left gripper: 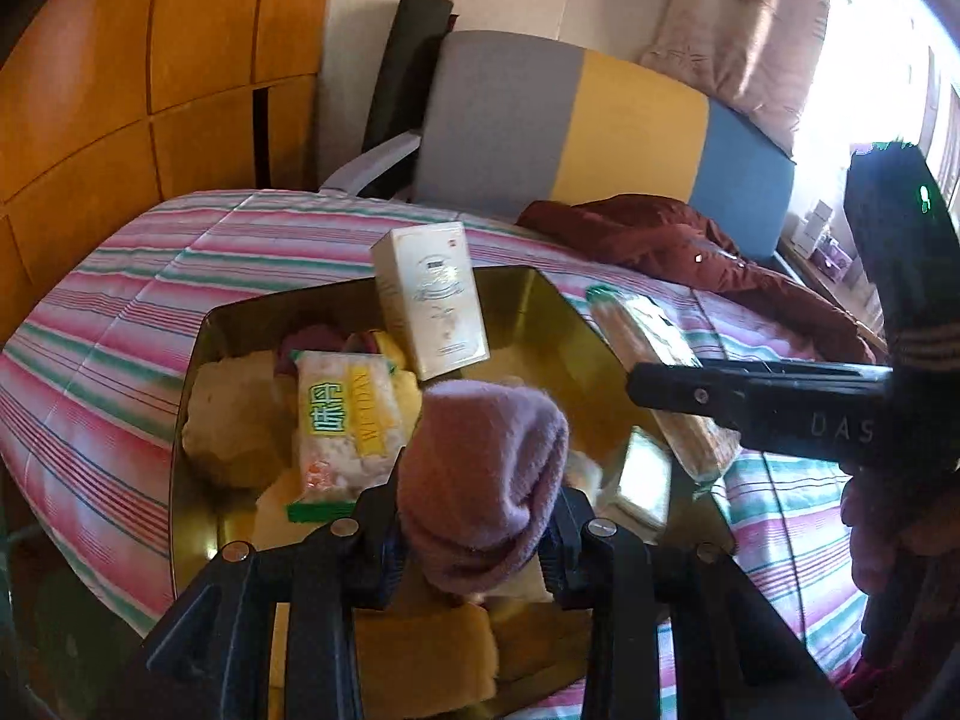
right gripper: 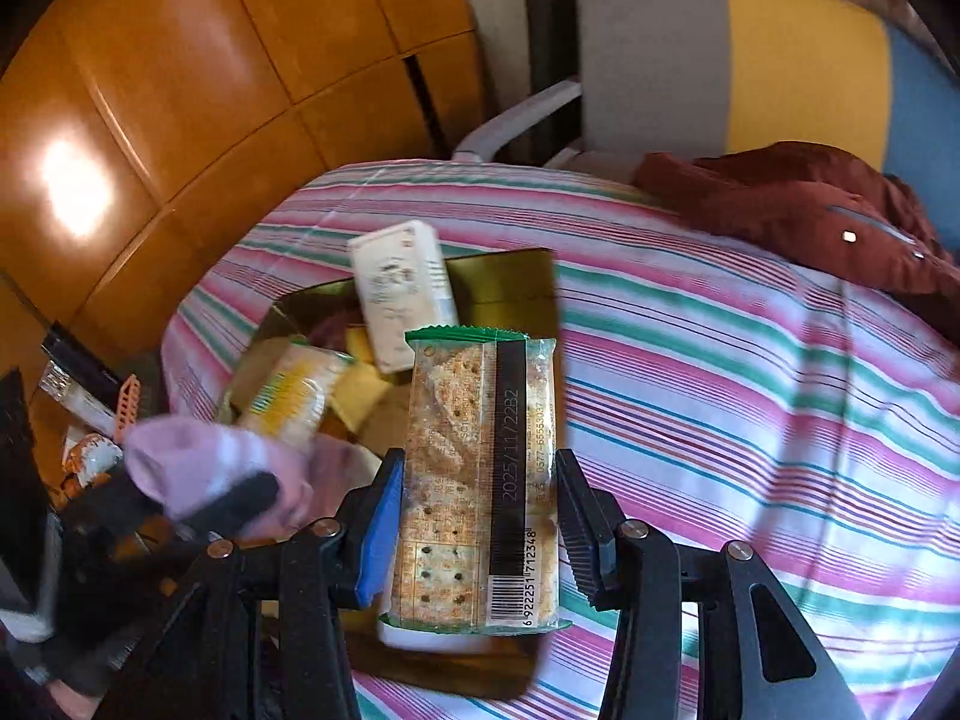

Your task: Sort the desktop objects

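My left gripper (left gripper: 480,516) is shut on a purple sock (left gripper: 486,468) and holds it over a gold tin box (left gripper: 540,294) on the striped bed. My right gripper (right gripper: 480,510) is shut on a cracker pack (right gripper: 480,480) at the tin's right edge; the pack also shows in the left wrist view (left gripper: 654,372). In the tin lie a white carton (left gripper: 429,300), a yellow-green snack pack (left gripper: 348,420) and yellow pieces. The sock and left gripper show at the left of the right wrist view (right gripper: 210,468).
The striped bedspread (right gripper: 750,390) covers the bed. A dark red jacket (right gripper: 810,210) lies at the back right. A grey, yellow and blue headboard (left gripper: 570,120) stands behind. Wooden cabinets (left gripper: 120,90) stand at the left. Clutter (right gripper: 84,420) lies low left.
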Demonstrator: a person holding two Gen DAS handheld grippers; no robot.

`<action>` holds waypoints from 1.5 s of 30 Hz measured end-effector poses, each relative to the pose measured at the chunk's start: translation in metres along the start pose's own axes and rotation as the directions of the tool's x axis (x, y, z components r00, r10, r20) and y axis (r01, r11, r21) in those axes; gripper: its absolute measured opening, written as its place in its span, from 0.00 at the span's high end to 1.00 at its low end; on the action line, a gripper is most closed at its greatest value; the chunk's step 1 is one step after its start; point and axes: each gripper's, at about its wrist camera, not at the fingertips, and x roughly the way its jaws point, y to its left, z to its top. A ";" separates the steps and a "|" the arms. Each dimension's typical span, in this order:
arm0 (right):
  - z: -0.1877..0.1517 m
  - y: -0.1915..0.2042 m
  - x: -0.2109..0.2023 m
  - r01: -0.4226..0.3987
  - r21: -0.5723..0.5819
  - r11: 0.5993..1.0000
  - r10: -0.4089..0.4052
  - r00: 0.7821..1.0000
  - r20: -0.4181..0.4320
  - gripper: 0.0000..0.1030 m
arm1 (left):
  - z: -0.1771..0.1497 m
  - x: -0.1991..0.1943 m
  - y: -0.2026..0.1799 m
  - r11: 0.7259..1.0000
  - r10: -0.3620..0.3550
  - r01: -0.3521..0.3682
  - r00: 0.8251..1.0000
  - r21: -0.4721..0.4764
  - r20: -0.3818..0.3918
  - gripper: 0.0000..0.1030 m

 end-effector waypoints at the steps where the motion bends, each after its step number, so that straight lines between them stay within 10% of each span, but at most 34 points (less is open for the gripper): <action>1: 0.003 0.004 0.005 -0.005 -0.001 1.000 0.005 1.000 -0.005 0.53 | 0.001 0.003 0.001 1.000 0.012 -0.012 1.000 0.005 0.005 0.66; 16: 0.028 0.007 0.053 -0.001 0.056 0.998 0.004 0.998 -0.055 0.47 | 0.014 0.024 0.008 0.999 0.053 -0.053 0.999 -0.001 0.005 0.55; 45: -0.016 0.018 0.000 0.062 0.072 0.995 -0.067 0.995 0.071 0.30 | 0.013 -0.036 0.009 0.994 0.109 -0.108 0.989 -0.023 0.103 0.36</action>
